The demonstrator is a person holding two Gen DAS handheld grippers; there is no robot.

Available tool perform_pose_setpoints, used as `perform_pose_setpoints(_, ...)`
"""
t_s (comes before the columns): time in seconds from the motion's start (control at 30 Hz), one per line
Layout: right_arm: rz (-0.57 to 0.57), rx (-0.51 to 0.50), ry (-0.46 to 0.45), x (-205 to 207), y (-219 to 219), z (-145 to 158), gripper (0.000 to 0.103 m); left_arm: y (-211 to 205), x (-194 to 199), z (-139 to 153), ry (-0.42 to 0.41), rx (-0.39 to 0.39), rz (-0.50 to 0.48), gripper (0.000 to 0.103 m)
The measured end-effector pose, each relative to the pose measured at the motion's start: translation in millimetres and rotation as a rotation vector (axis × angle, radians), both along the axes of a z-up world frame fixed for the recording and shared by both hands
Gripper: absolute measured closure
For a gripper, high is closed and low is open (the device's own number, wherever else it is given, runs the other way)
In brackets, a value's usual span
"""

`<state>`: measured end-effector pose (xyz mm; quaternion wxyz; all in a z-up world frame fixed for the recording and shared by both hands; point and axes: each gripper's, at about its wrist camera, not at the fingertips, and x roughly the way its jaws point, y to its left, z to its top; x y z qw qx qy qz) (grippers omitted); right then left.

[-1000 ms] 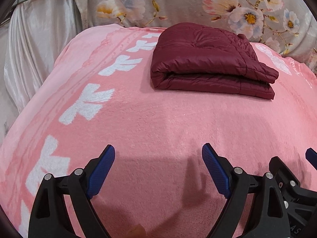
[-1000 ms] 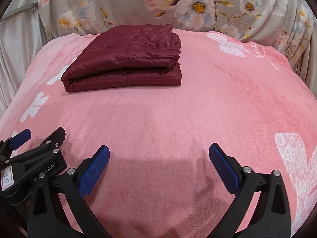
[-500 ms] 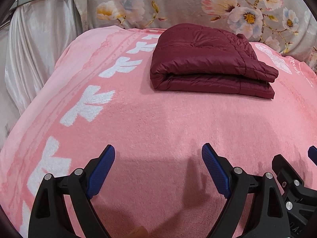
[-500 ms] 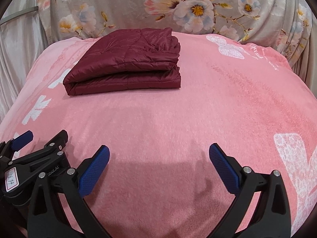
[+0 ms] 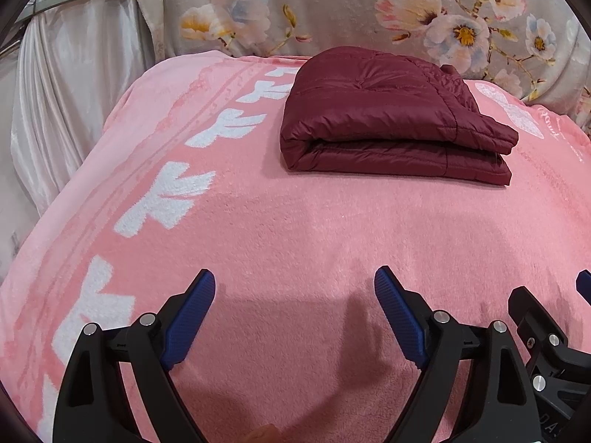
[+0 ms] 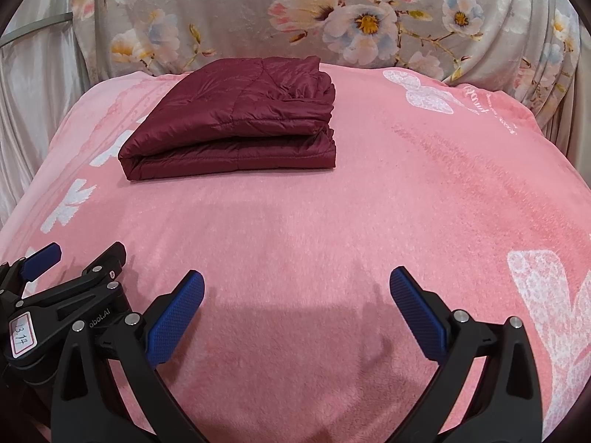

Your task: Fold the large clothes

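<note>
Pink blanket [image 5: 295,243] holds the jacket [image 5: 391,122] at twelve o'clock, seemingly fully folded; left gripper [image 5: 295,291] and right gripper [image 6: 297,291] hover spread, empty.

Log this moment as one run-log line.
jacket: folded, on pink blanket | left hand-held gripper: open, empty | right hand-held gripper: open, empty

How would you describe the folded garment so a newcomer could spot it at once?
Start at the pink blanket spread in front of the flowered cloth. Toward its far edge lies the jacket, folded into a flat stack. It is the only dark red, quilted, shiny thing there, and the only thing lying on the blanket.
</note>
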<state>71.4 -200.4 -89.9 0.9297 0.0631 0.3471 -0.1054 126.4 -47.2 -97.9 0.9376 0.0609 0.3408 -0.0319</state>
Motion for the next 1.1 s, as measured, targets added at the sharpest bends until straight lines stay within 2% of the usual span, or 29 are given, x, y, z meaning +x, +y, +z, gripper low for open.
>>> perform_pose_setpoints(0.73,-0.004,-0.012,-0.003,-1.2,1.7,1.0,0.005,0.1,-0.5,0.5,-0.005,0.004,-0.006,0.022)
perform_pose_setpoints(0.87,-0.005,-0.011,-0.001,-1.2,1.8,0.9,0.005,-0.7,-1.2,1.5,-0.005,0.001,-0.016,0.027)
perform_pose_setpoints(1.1,-0.005,-0.014,-0.002,-1.2,2.7,1.1,0.005,-1.1,-1.4,2.7,-0.007,0.000,-0.018,0.028)
